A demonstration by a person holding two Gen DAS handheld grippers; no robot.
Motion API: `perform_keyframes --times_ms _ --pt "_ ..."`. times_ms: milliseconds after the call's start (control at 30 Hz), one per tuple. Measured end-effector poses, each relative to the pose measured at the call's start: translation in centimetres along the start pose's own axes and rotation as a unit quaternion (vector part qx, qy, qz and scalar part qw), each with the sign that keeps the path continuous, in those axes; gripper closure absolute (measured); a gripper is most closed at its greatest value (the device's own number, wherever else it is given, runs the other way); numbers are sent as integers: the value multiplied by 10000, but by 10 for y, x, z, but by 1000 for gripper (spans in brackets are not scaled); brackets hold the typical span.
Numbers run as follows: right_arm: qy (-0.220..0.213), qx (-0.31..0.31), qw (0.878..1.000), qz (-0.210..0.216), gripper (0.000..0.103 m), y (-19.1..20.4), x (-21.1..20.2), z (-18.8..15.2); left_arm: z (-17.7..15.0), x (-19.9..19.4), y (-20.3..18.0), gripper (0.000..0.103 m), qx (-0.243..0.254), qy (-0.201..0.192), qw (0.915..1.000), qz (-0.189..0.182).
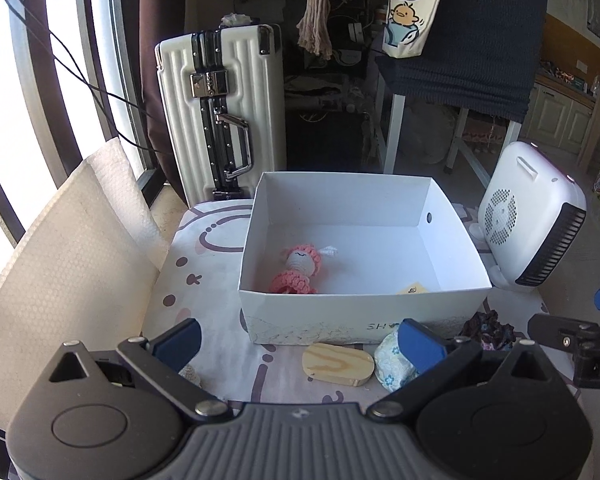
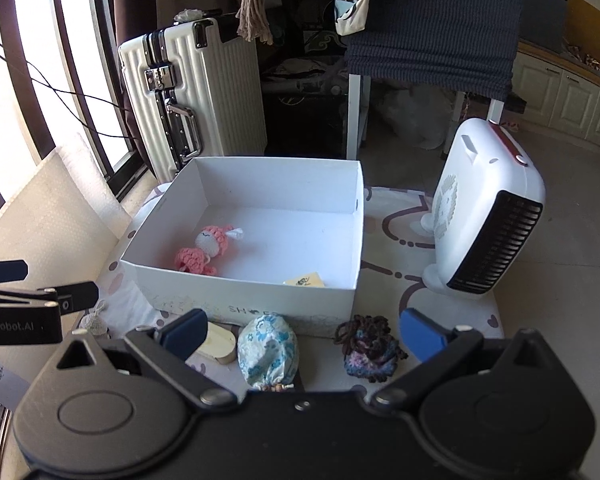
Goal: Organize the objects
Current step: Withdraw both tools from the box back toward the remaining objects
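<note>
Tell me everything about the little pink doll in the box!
The pink doll looks crocheted from yarn: a white face with closed eyes, pink hair, a frilly pink dress and a small white piece by its head. It lies flat on the floor of the white box, near the front left corner. Neither claw touches it.

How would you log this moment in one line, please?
left gripper: open | right gripper: open | pink doll: in box | floral pouch: outside

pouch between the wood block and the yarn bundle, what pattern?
Pale fabric pouch with blue floral print; clearest in the right wrist view.
</note>
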State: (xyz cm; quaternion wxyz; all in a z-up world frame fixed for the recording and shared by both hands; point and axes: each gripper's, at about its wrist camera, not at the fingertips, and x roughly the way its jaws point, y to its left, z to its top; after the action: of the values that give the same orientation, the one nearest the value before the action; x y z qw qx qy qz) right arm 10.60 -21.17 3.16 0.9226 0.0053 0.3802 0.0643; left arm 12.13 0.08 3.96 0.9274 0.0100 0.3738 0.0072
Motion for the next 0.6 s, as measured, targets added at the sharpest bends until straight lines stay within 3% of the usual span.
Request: perform_keyframes --times_ms 600 --pt "-682 -148 9976 -41 0 -4 -26 -47 -48 -15 -4 0 -143 -470 9987 -101"
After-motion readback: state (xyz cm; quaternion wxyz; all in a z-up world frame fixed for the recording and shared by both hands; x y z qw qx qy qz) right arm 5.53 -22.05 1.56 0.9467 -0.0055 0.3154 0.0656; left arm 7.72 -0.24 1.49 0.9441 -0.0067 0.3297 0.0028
